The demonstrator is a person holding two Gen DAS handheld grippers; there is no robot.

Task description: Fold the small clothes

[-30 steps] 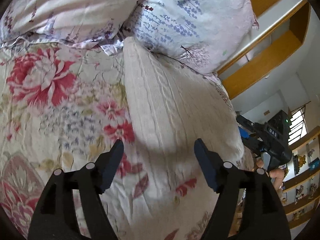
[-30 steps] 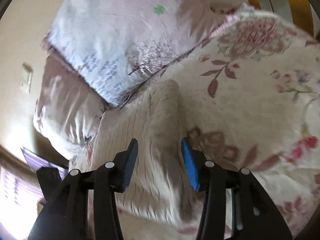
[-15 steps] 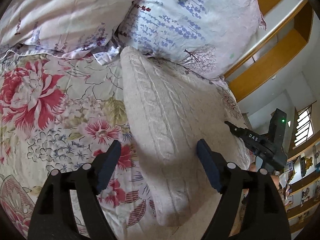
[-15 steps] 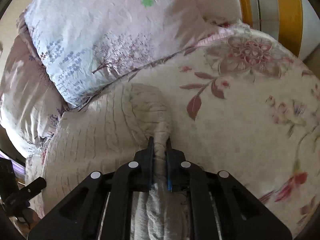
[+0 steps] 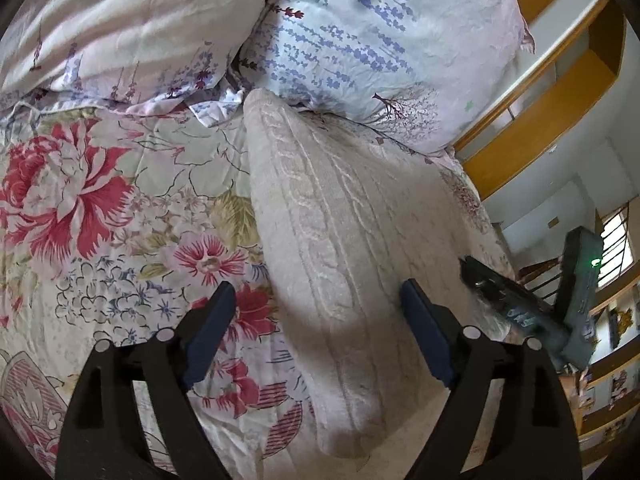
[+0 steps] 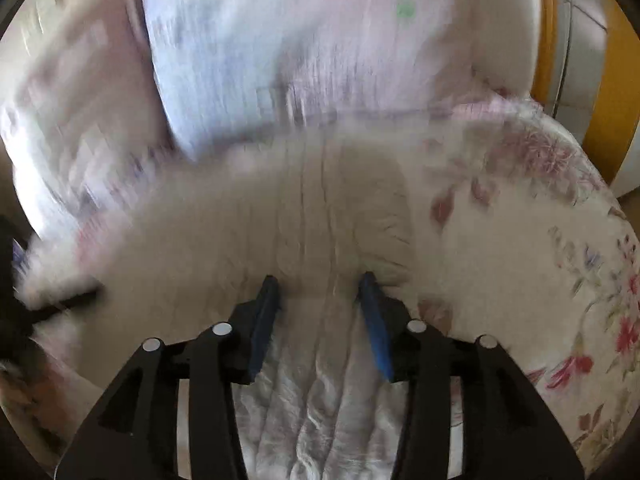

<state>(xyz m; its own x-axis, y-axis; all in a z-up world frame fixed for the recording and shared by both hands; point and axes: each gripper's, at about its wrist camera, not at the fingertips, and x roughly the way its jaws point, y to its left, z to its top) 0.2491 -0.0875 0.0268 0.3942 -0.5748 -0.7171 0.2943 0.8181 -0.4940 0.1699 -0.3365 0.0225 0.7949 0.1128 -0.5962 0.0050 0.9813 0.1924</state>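
Observation:
A cream cable-knit garment [image 5: 340, 216] lies folded lengthwise on the floral bedspread [image 5: 120, 208], running from the pillows toward me. My left gripper [image 5: 316, 292] hovers over its near end, jaws opening wide, the knit's left edge below the gap and neither pad touching it. My right gripper [image 6: 320, 280] sits low over the same knit [image 6: 320, 208] from the other side. Its jaws are opening, with fabric lying between the blue pads but not pinched. That view is motion-blurred. In the left wrist view the right gripper [image 5: 480, 280] shows at the garment's right edge.
Two floral pillows [image 5: 380, 40] [image 5: 120, 32] butt against the garment's far end. A yellow wooden shelf unit [image 5: 560, 92] stands beyond the bed's right side. The bedspread's edge [image 6: 580, 320] drops away at the right in the right wrist view.
Half a second ago the right gripper was shut on a ridge of the knit; it has since let go, opened, and swung sideways. The left jaws have spread a little wider.

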